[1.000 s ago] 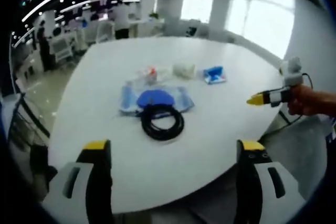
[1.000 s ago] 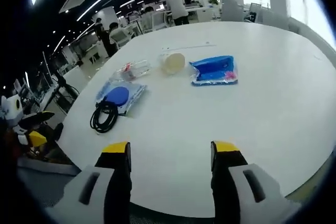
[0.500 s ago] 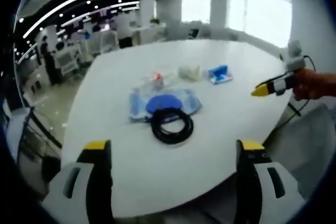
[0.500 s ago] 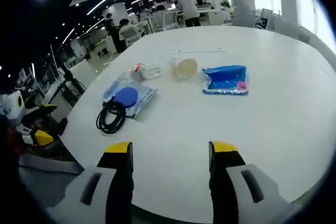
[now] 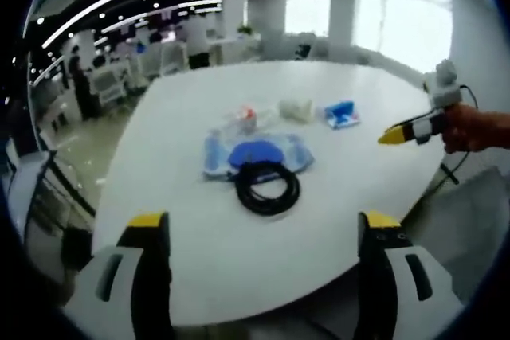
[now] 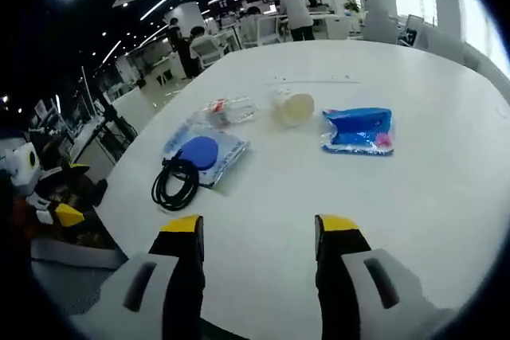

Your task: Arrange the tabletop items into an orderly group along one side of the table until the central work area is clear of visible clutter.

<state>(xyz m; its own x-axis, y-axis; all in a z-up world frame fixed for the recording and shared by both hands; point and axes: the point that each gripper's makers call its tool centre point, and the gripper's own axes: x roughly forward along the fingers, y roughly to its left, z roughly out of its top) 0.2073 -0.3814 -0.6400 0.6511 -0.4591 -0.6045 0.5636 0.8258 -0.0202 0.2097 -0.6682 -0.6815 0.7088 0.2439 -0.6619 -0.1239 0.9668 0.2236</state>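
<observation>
Both my grippers hang over the near edge of the white round table [image 6: 446,197], nothing held. My left gripper [image 5: 263,232] has its jaws spread wide and empty; my right gripper [image 6: 256,232] is parted too, somewhat narrower, also empty.

The clutter sits mid-table, well ahead of both sets of fingers. The coiled black cable [image 5: 268,188] lies straight ahead of the left jaws and is the nearest item to them, resting against the clear plastic bag with a blue disc inside [image 5: 256,152]. From the right gripper the same coil [image 6: 177,185] lies off to the left, so I judge the left the better hand for it.

The right gripper view shows more clearly the blue plastic pouch [image 6: 358,129], the pale cream roll [image 6: 293,107] and the small clear packet with a red spot [image 6: 227,107], strung in a loose row behind the bag. The left gripper view shows my right gripper's yellow tip [image 5: 392,136] coming in from the right, well apart from the items.
</observation>
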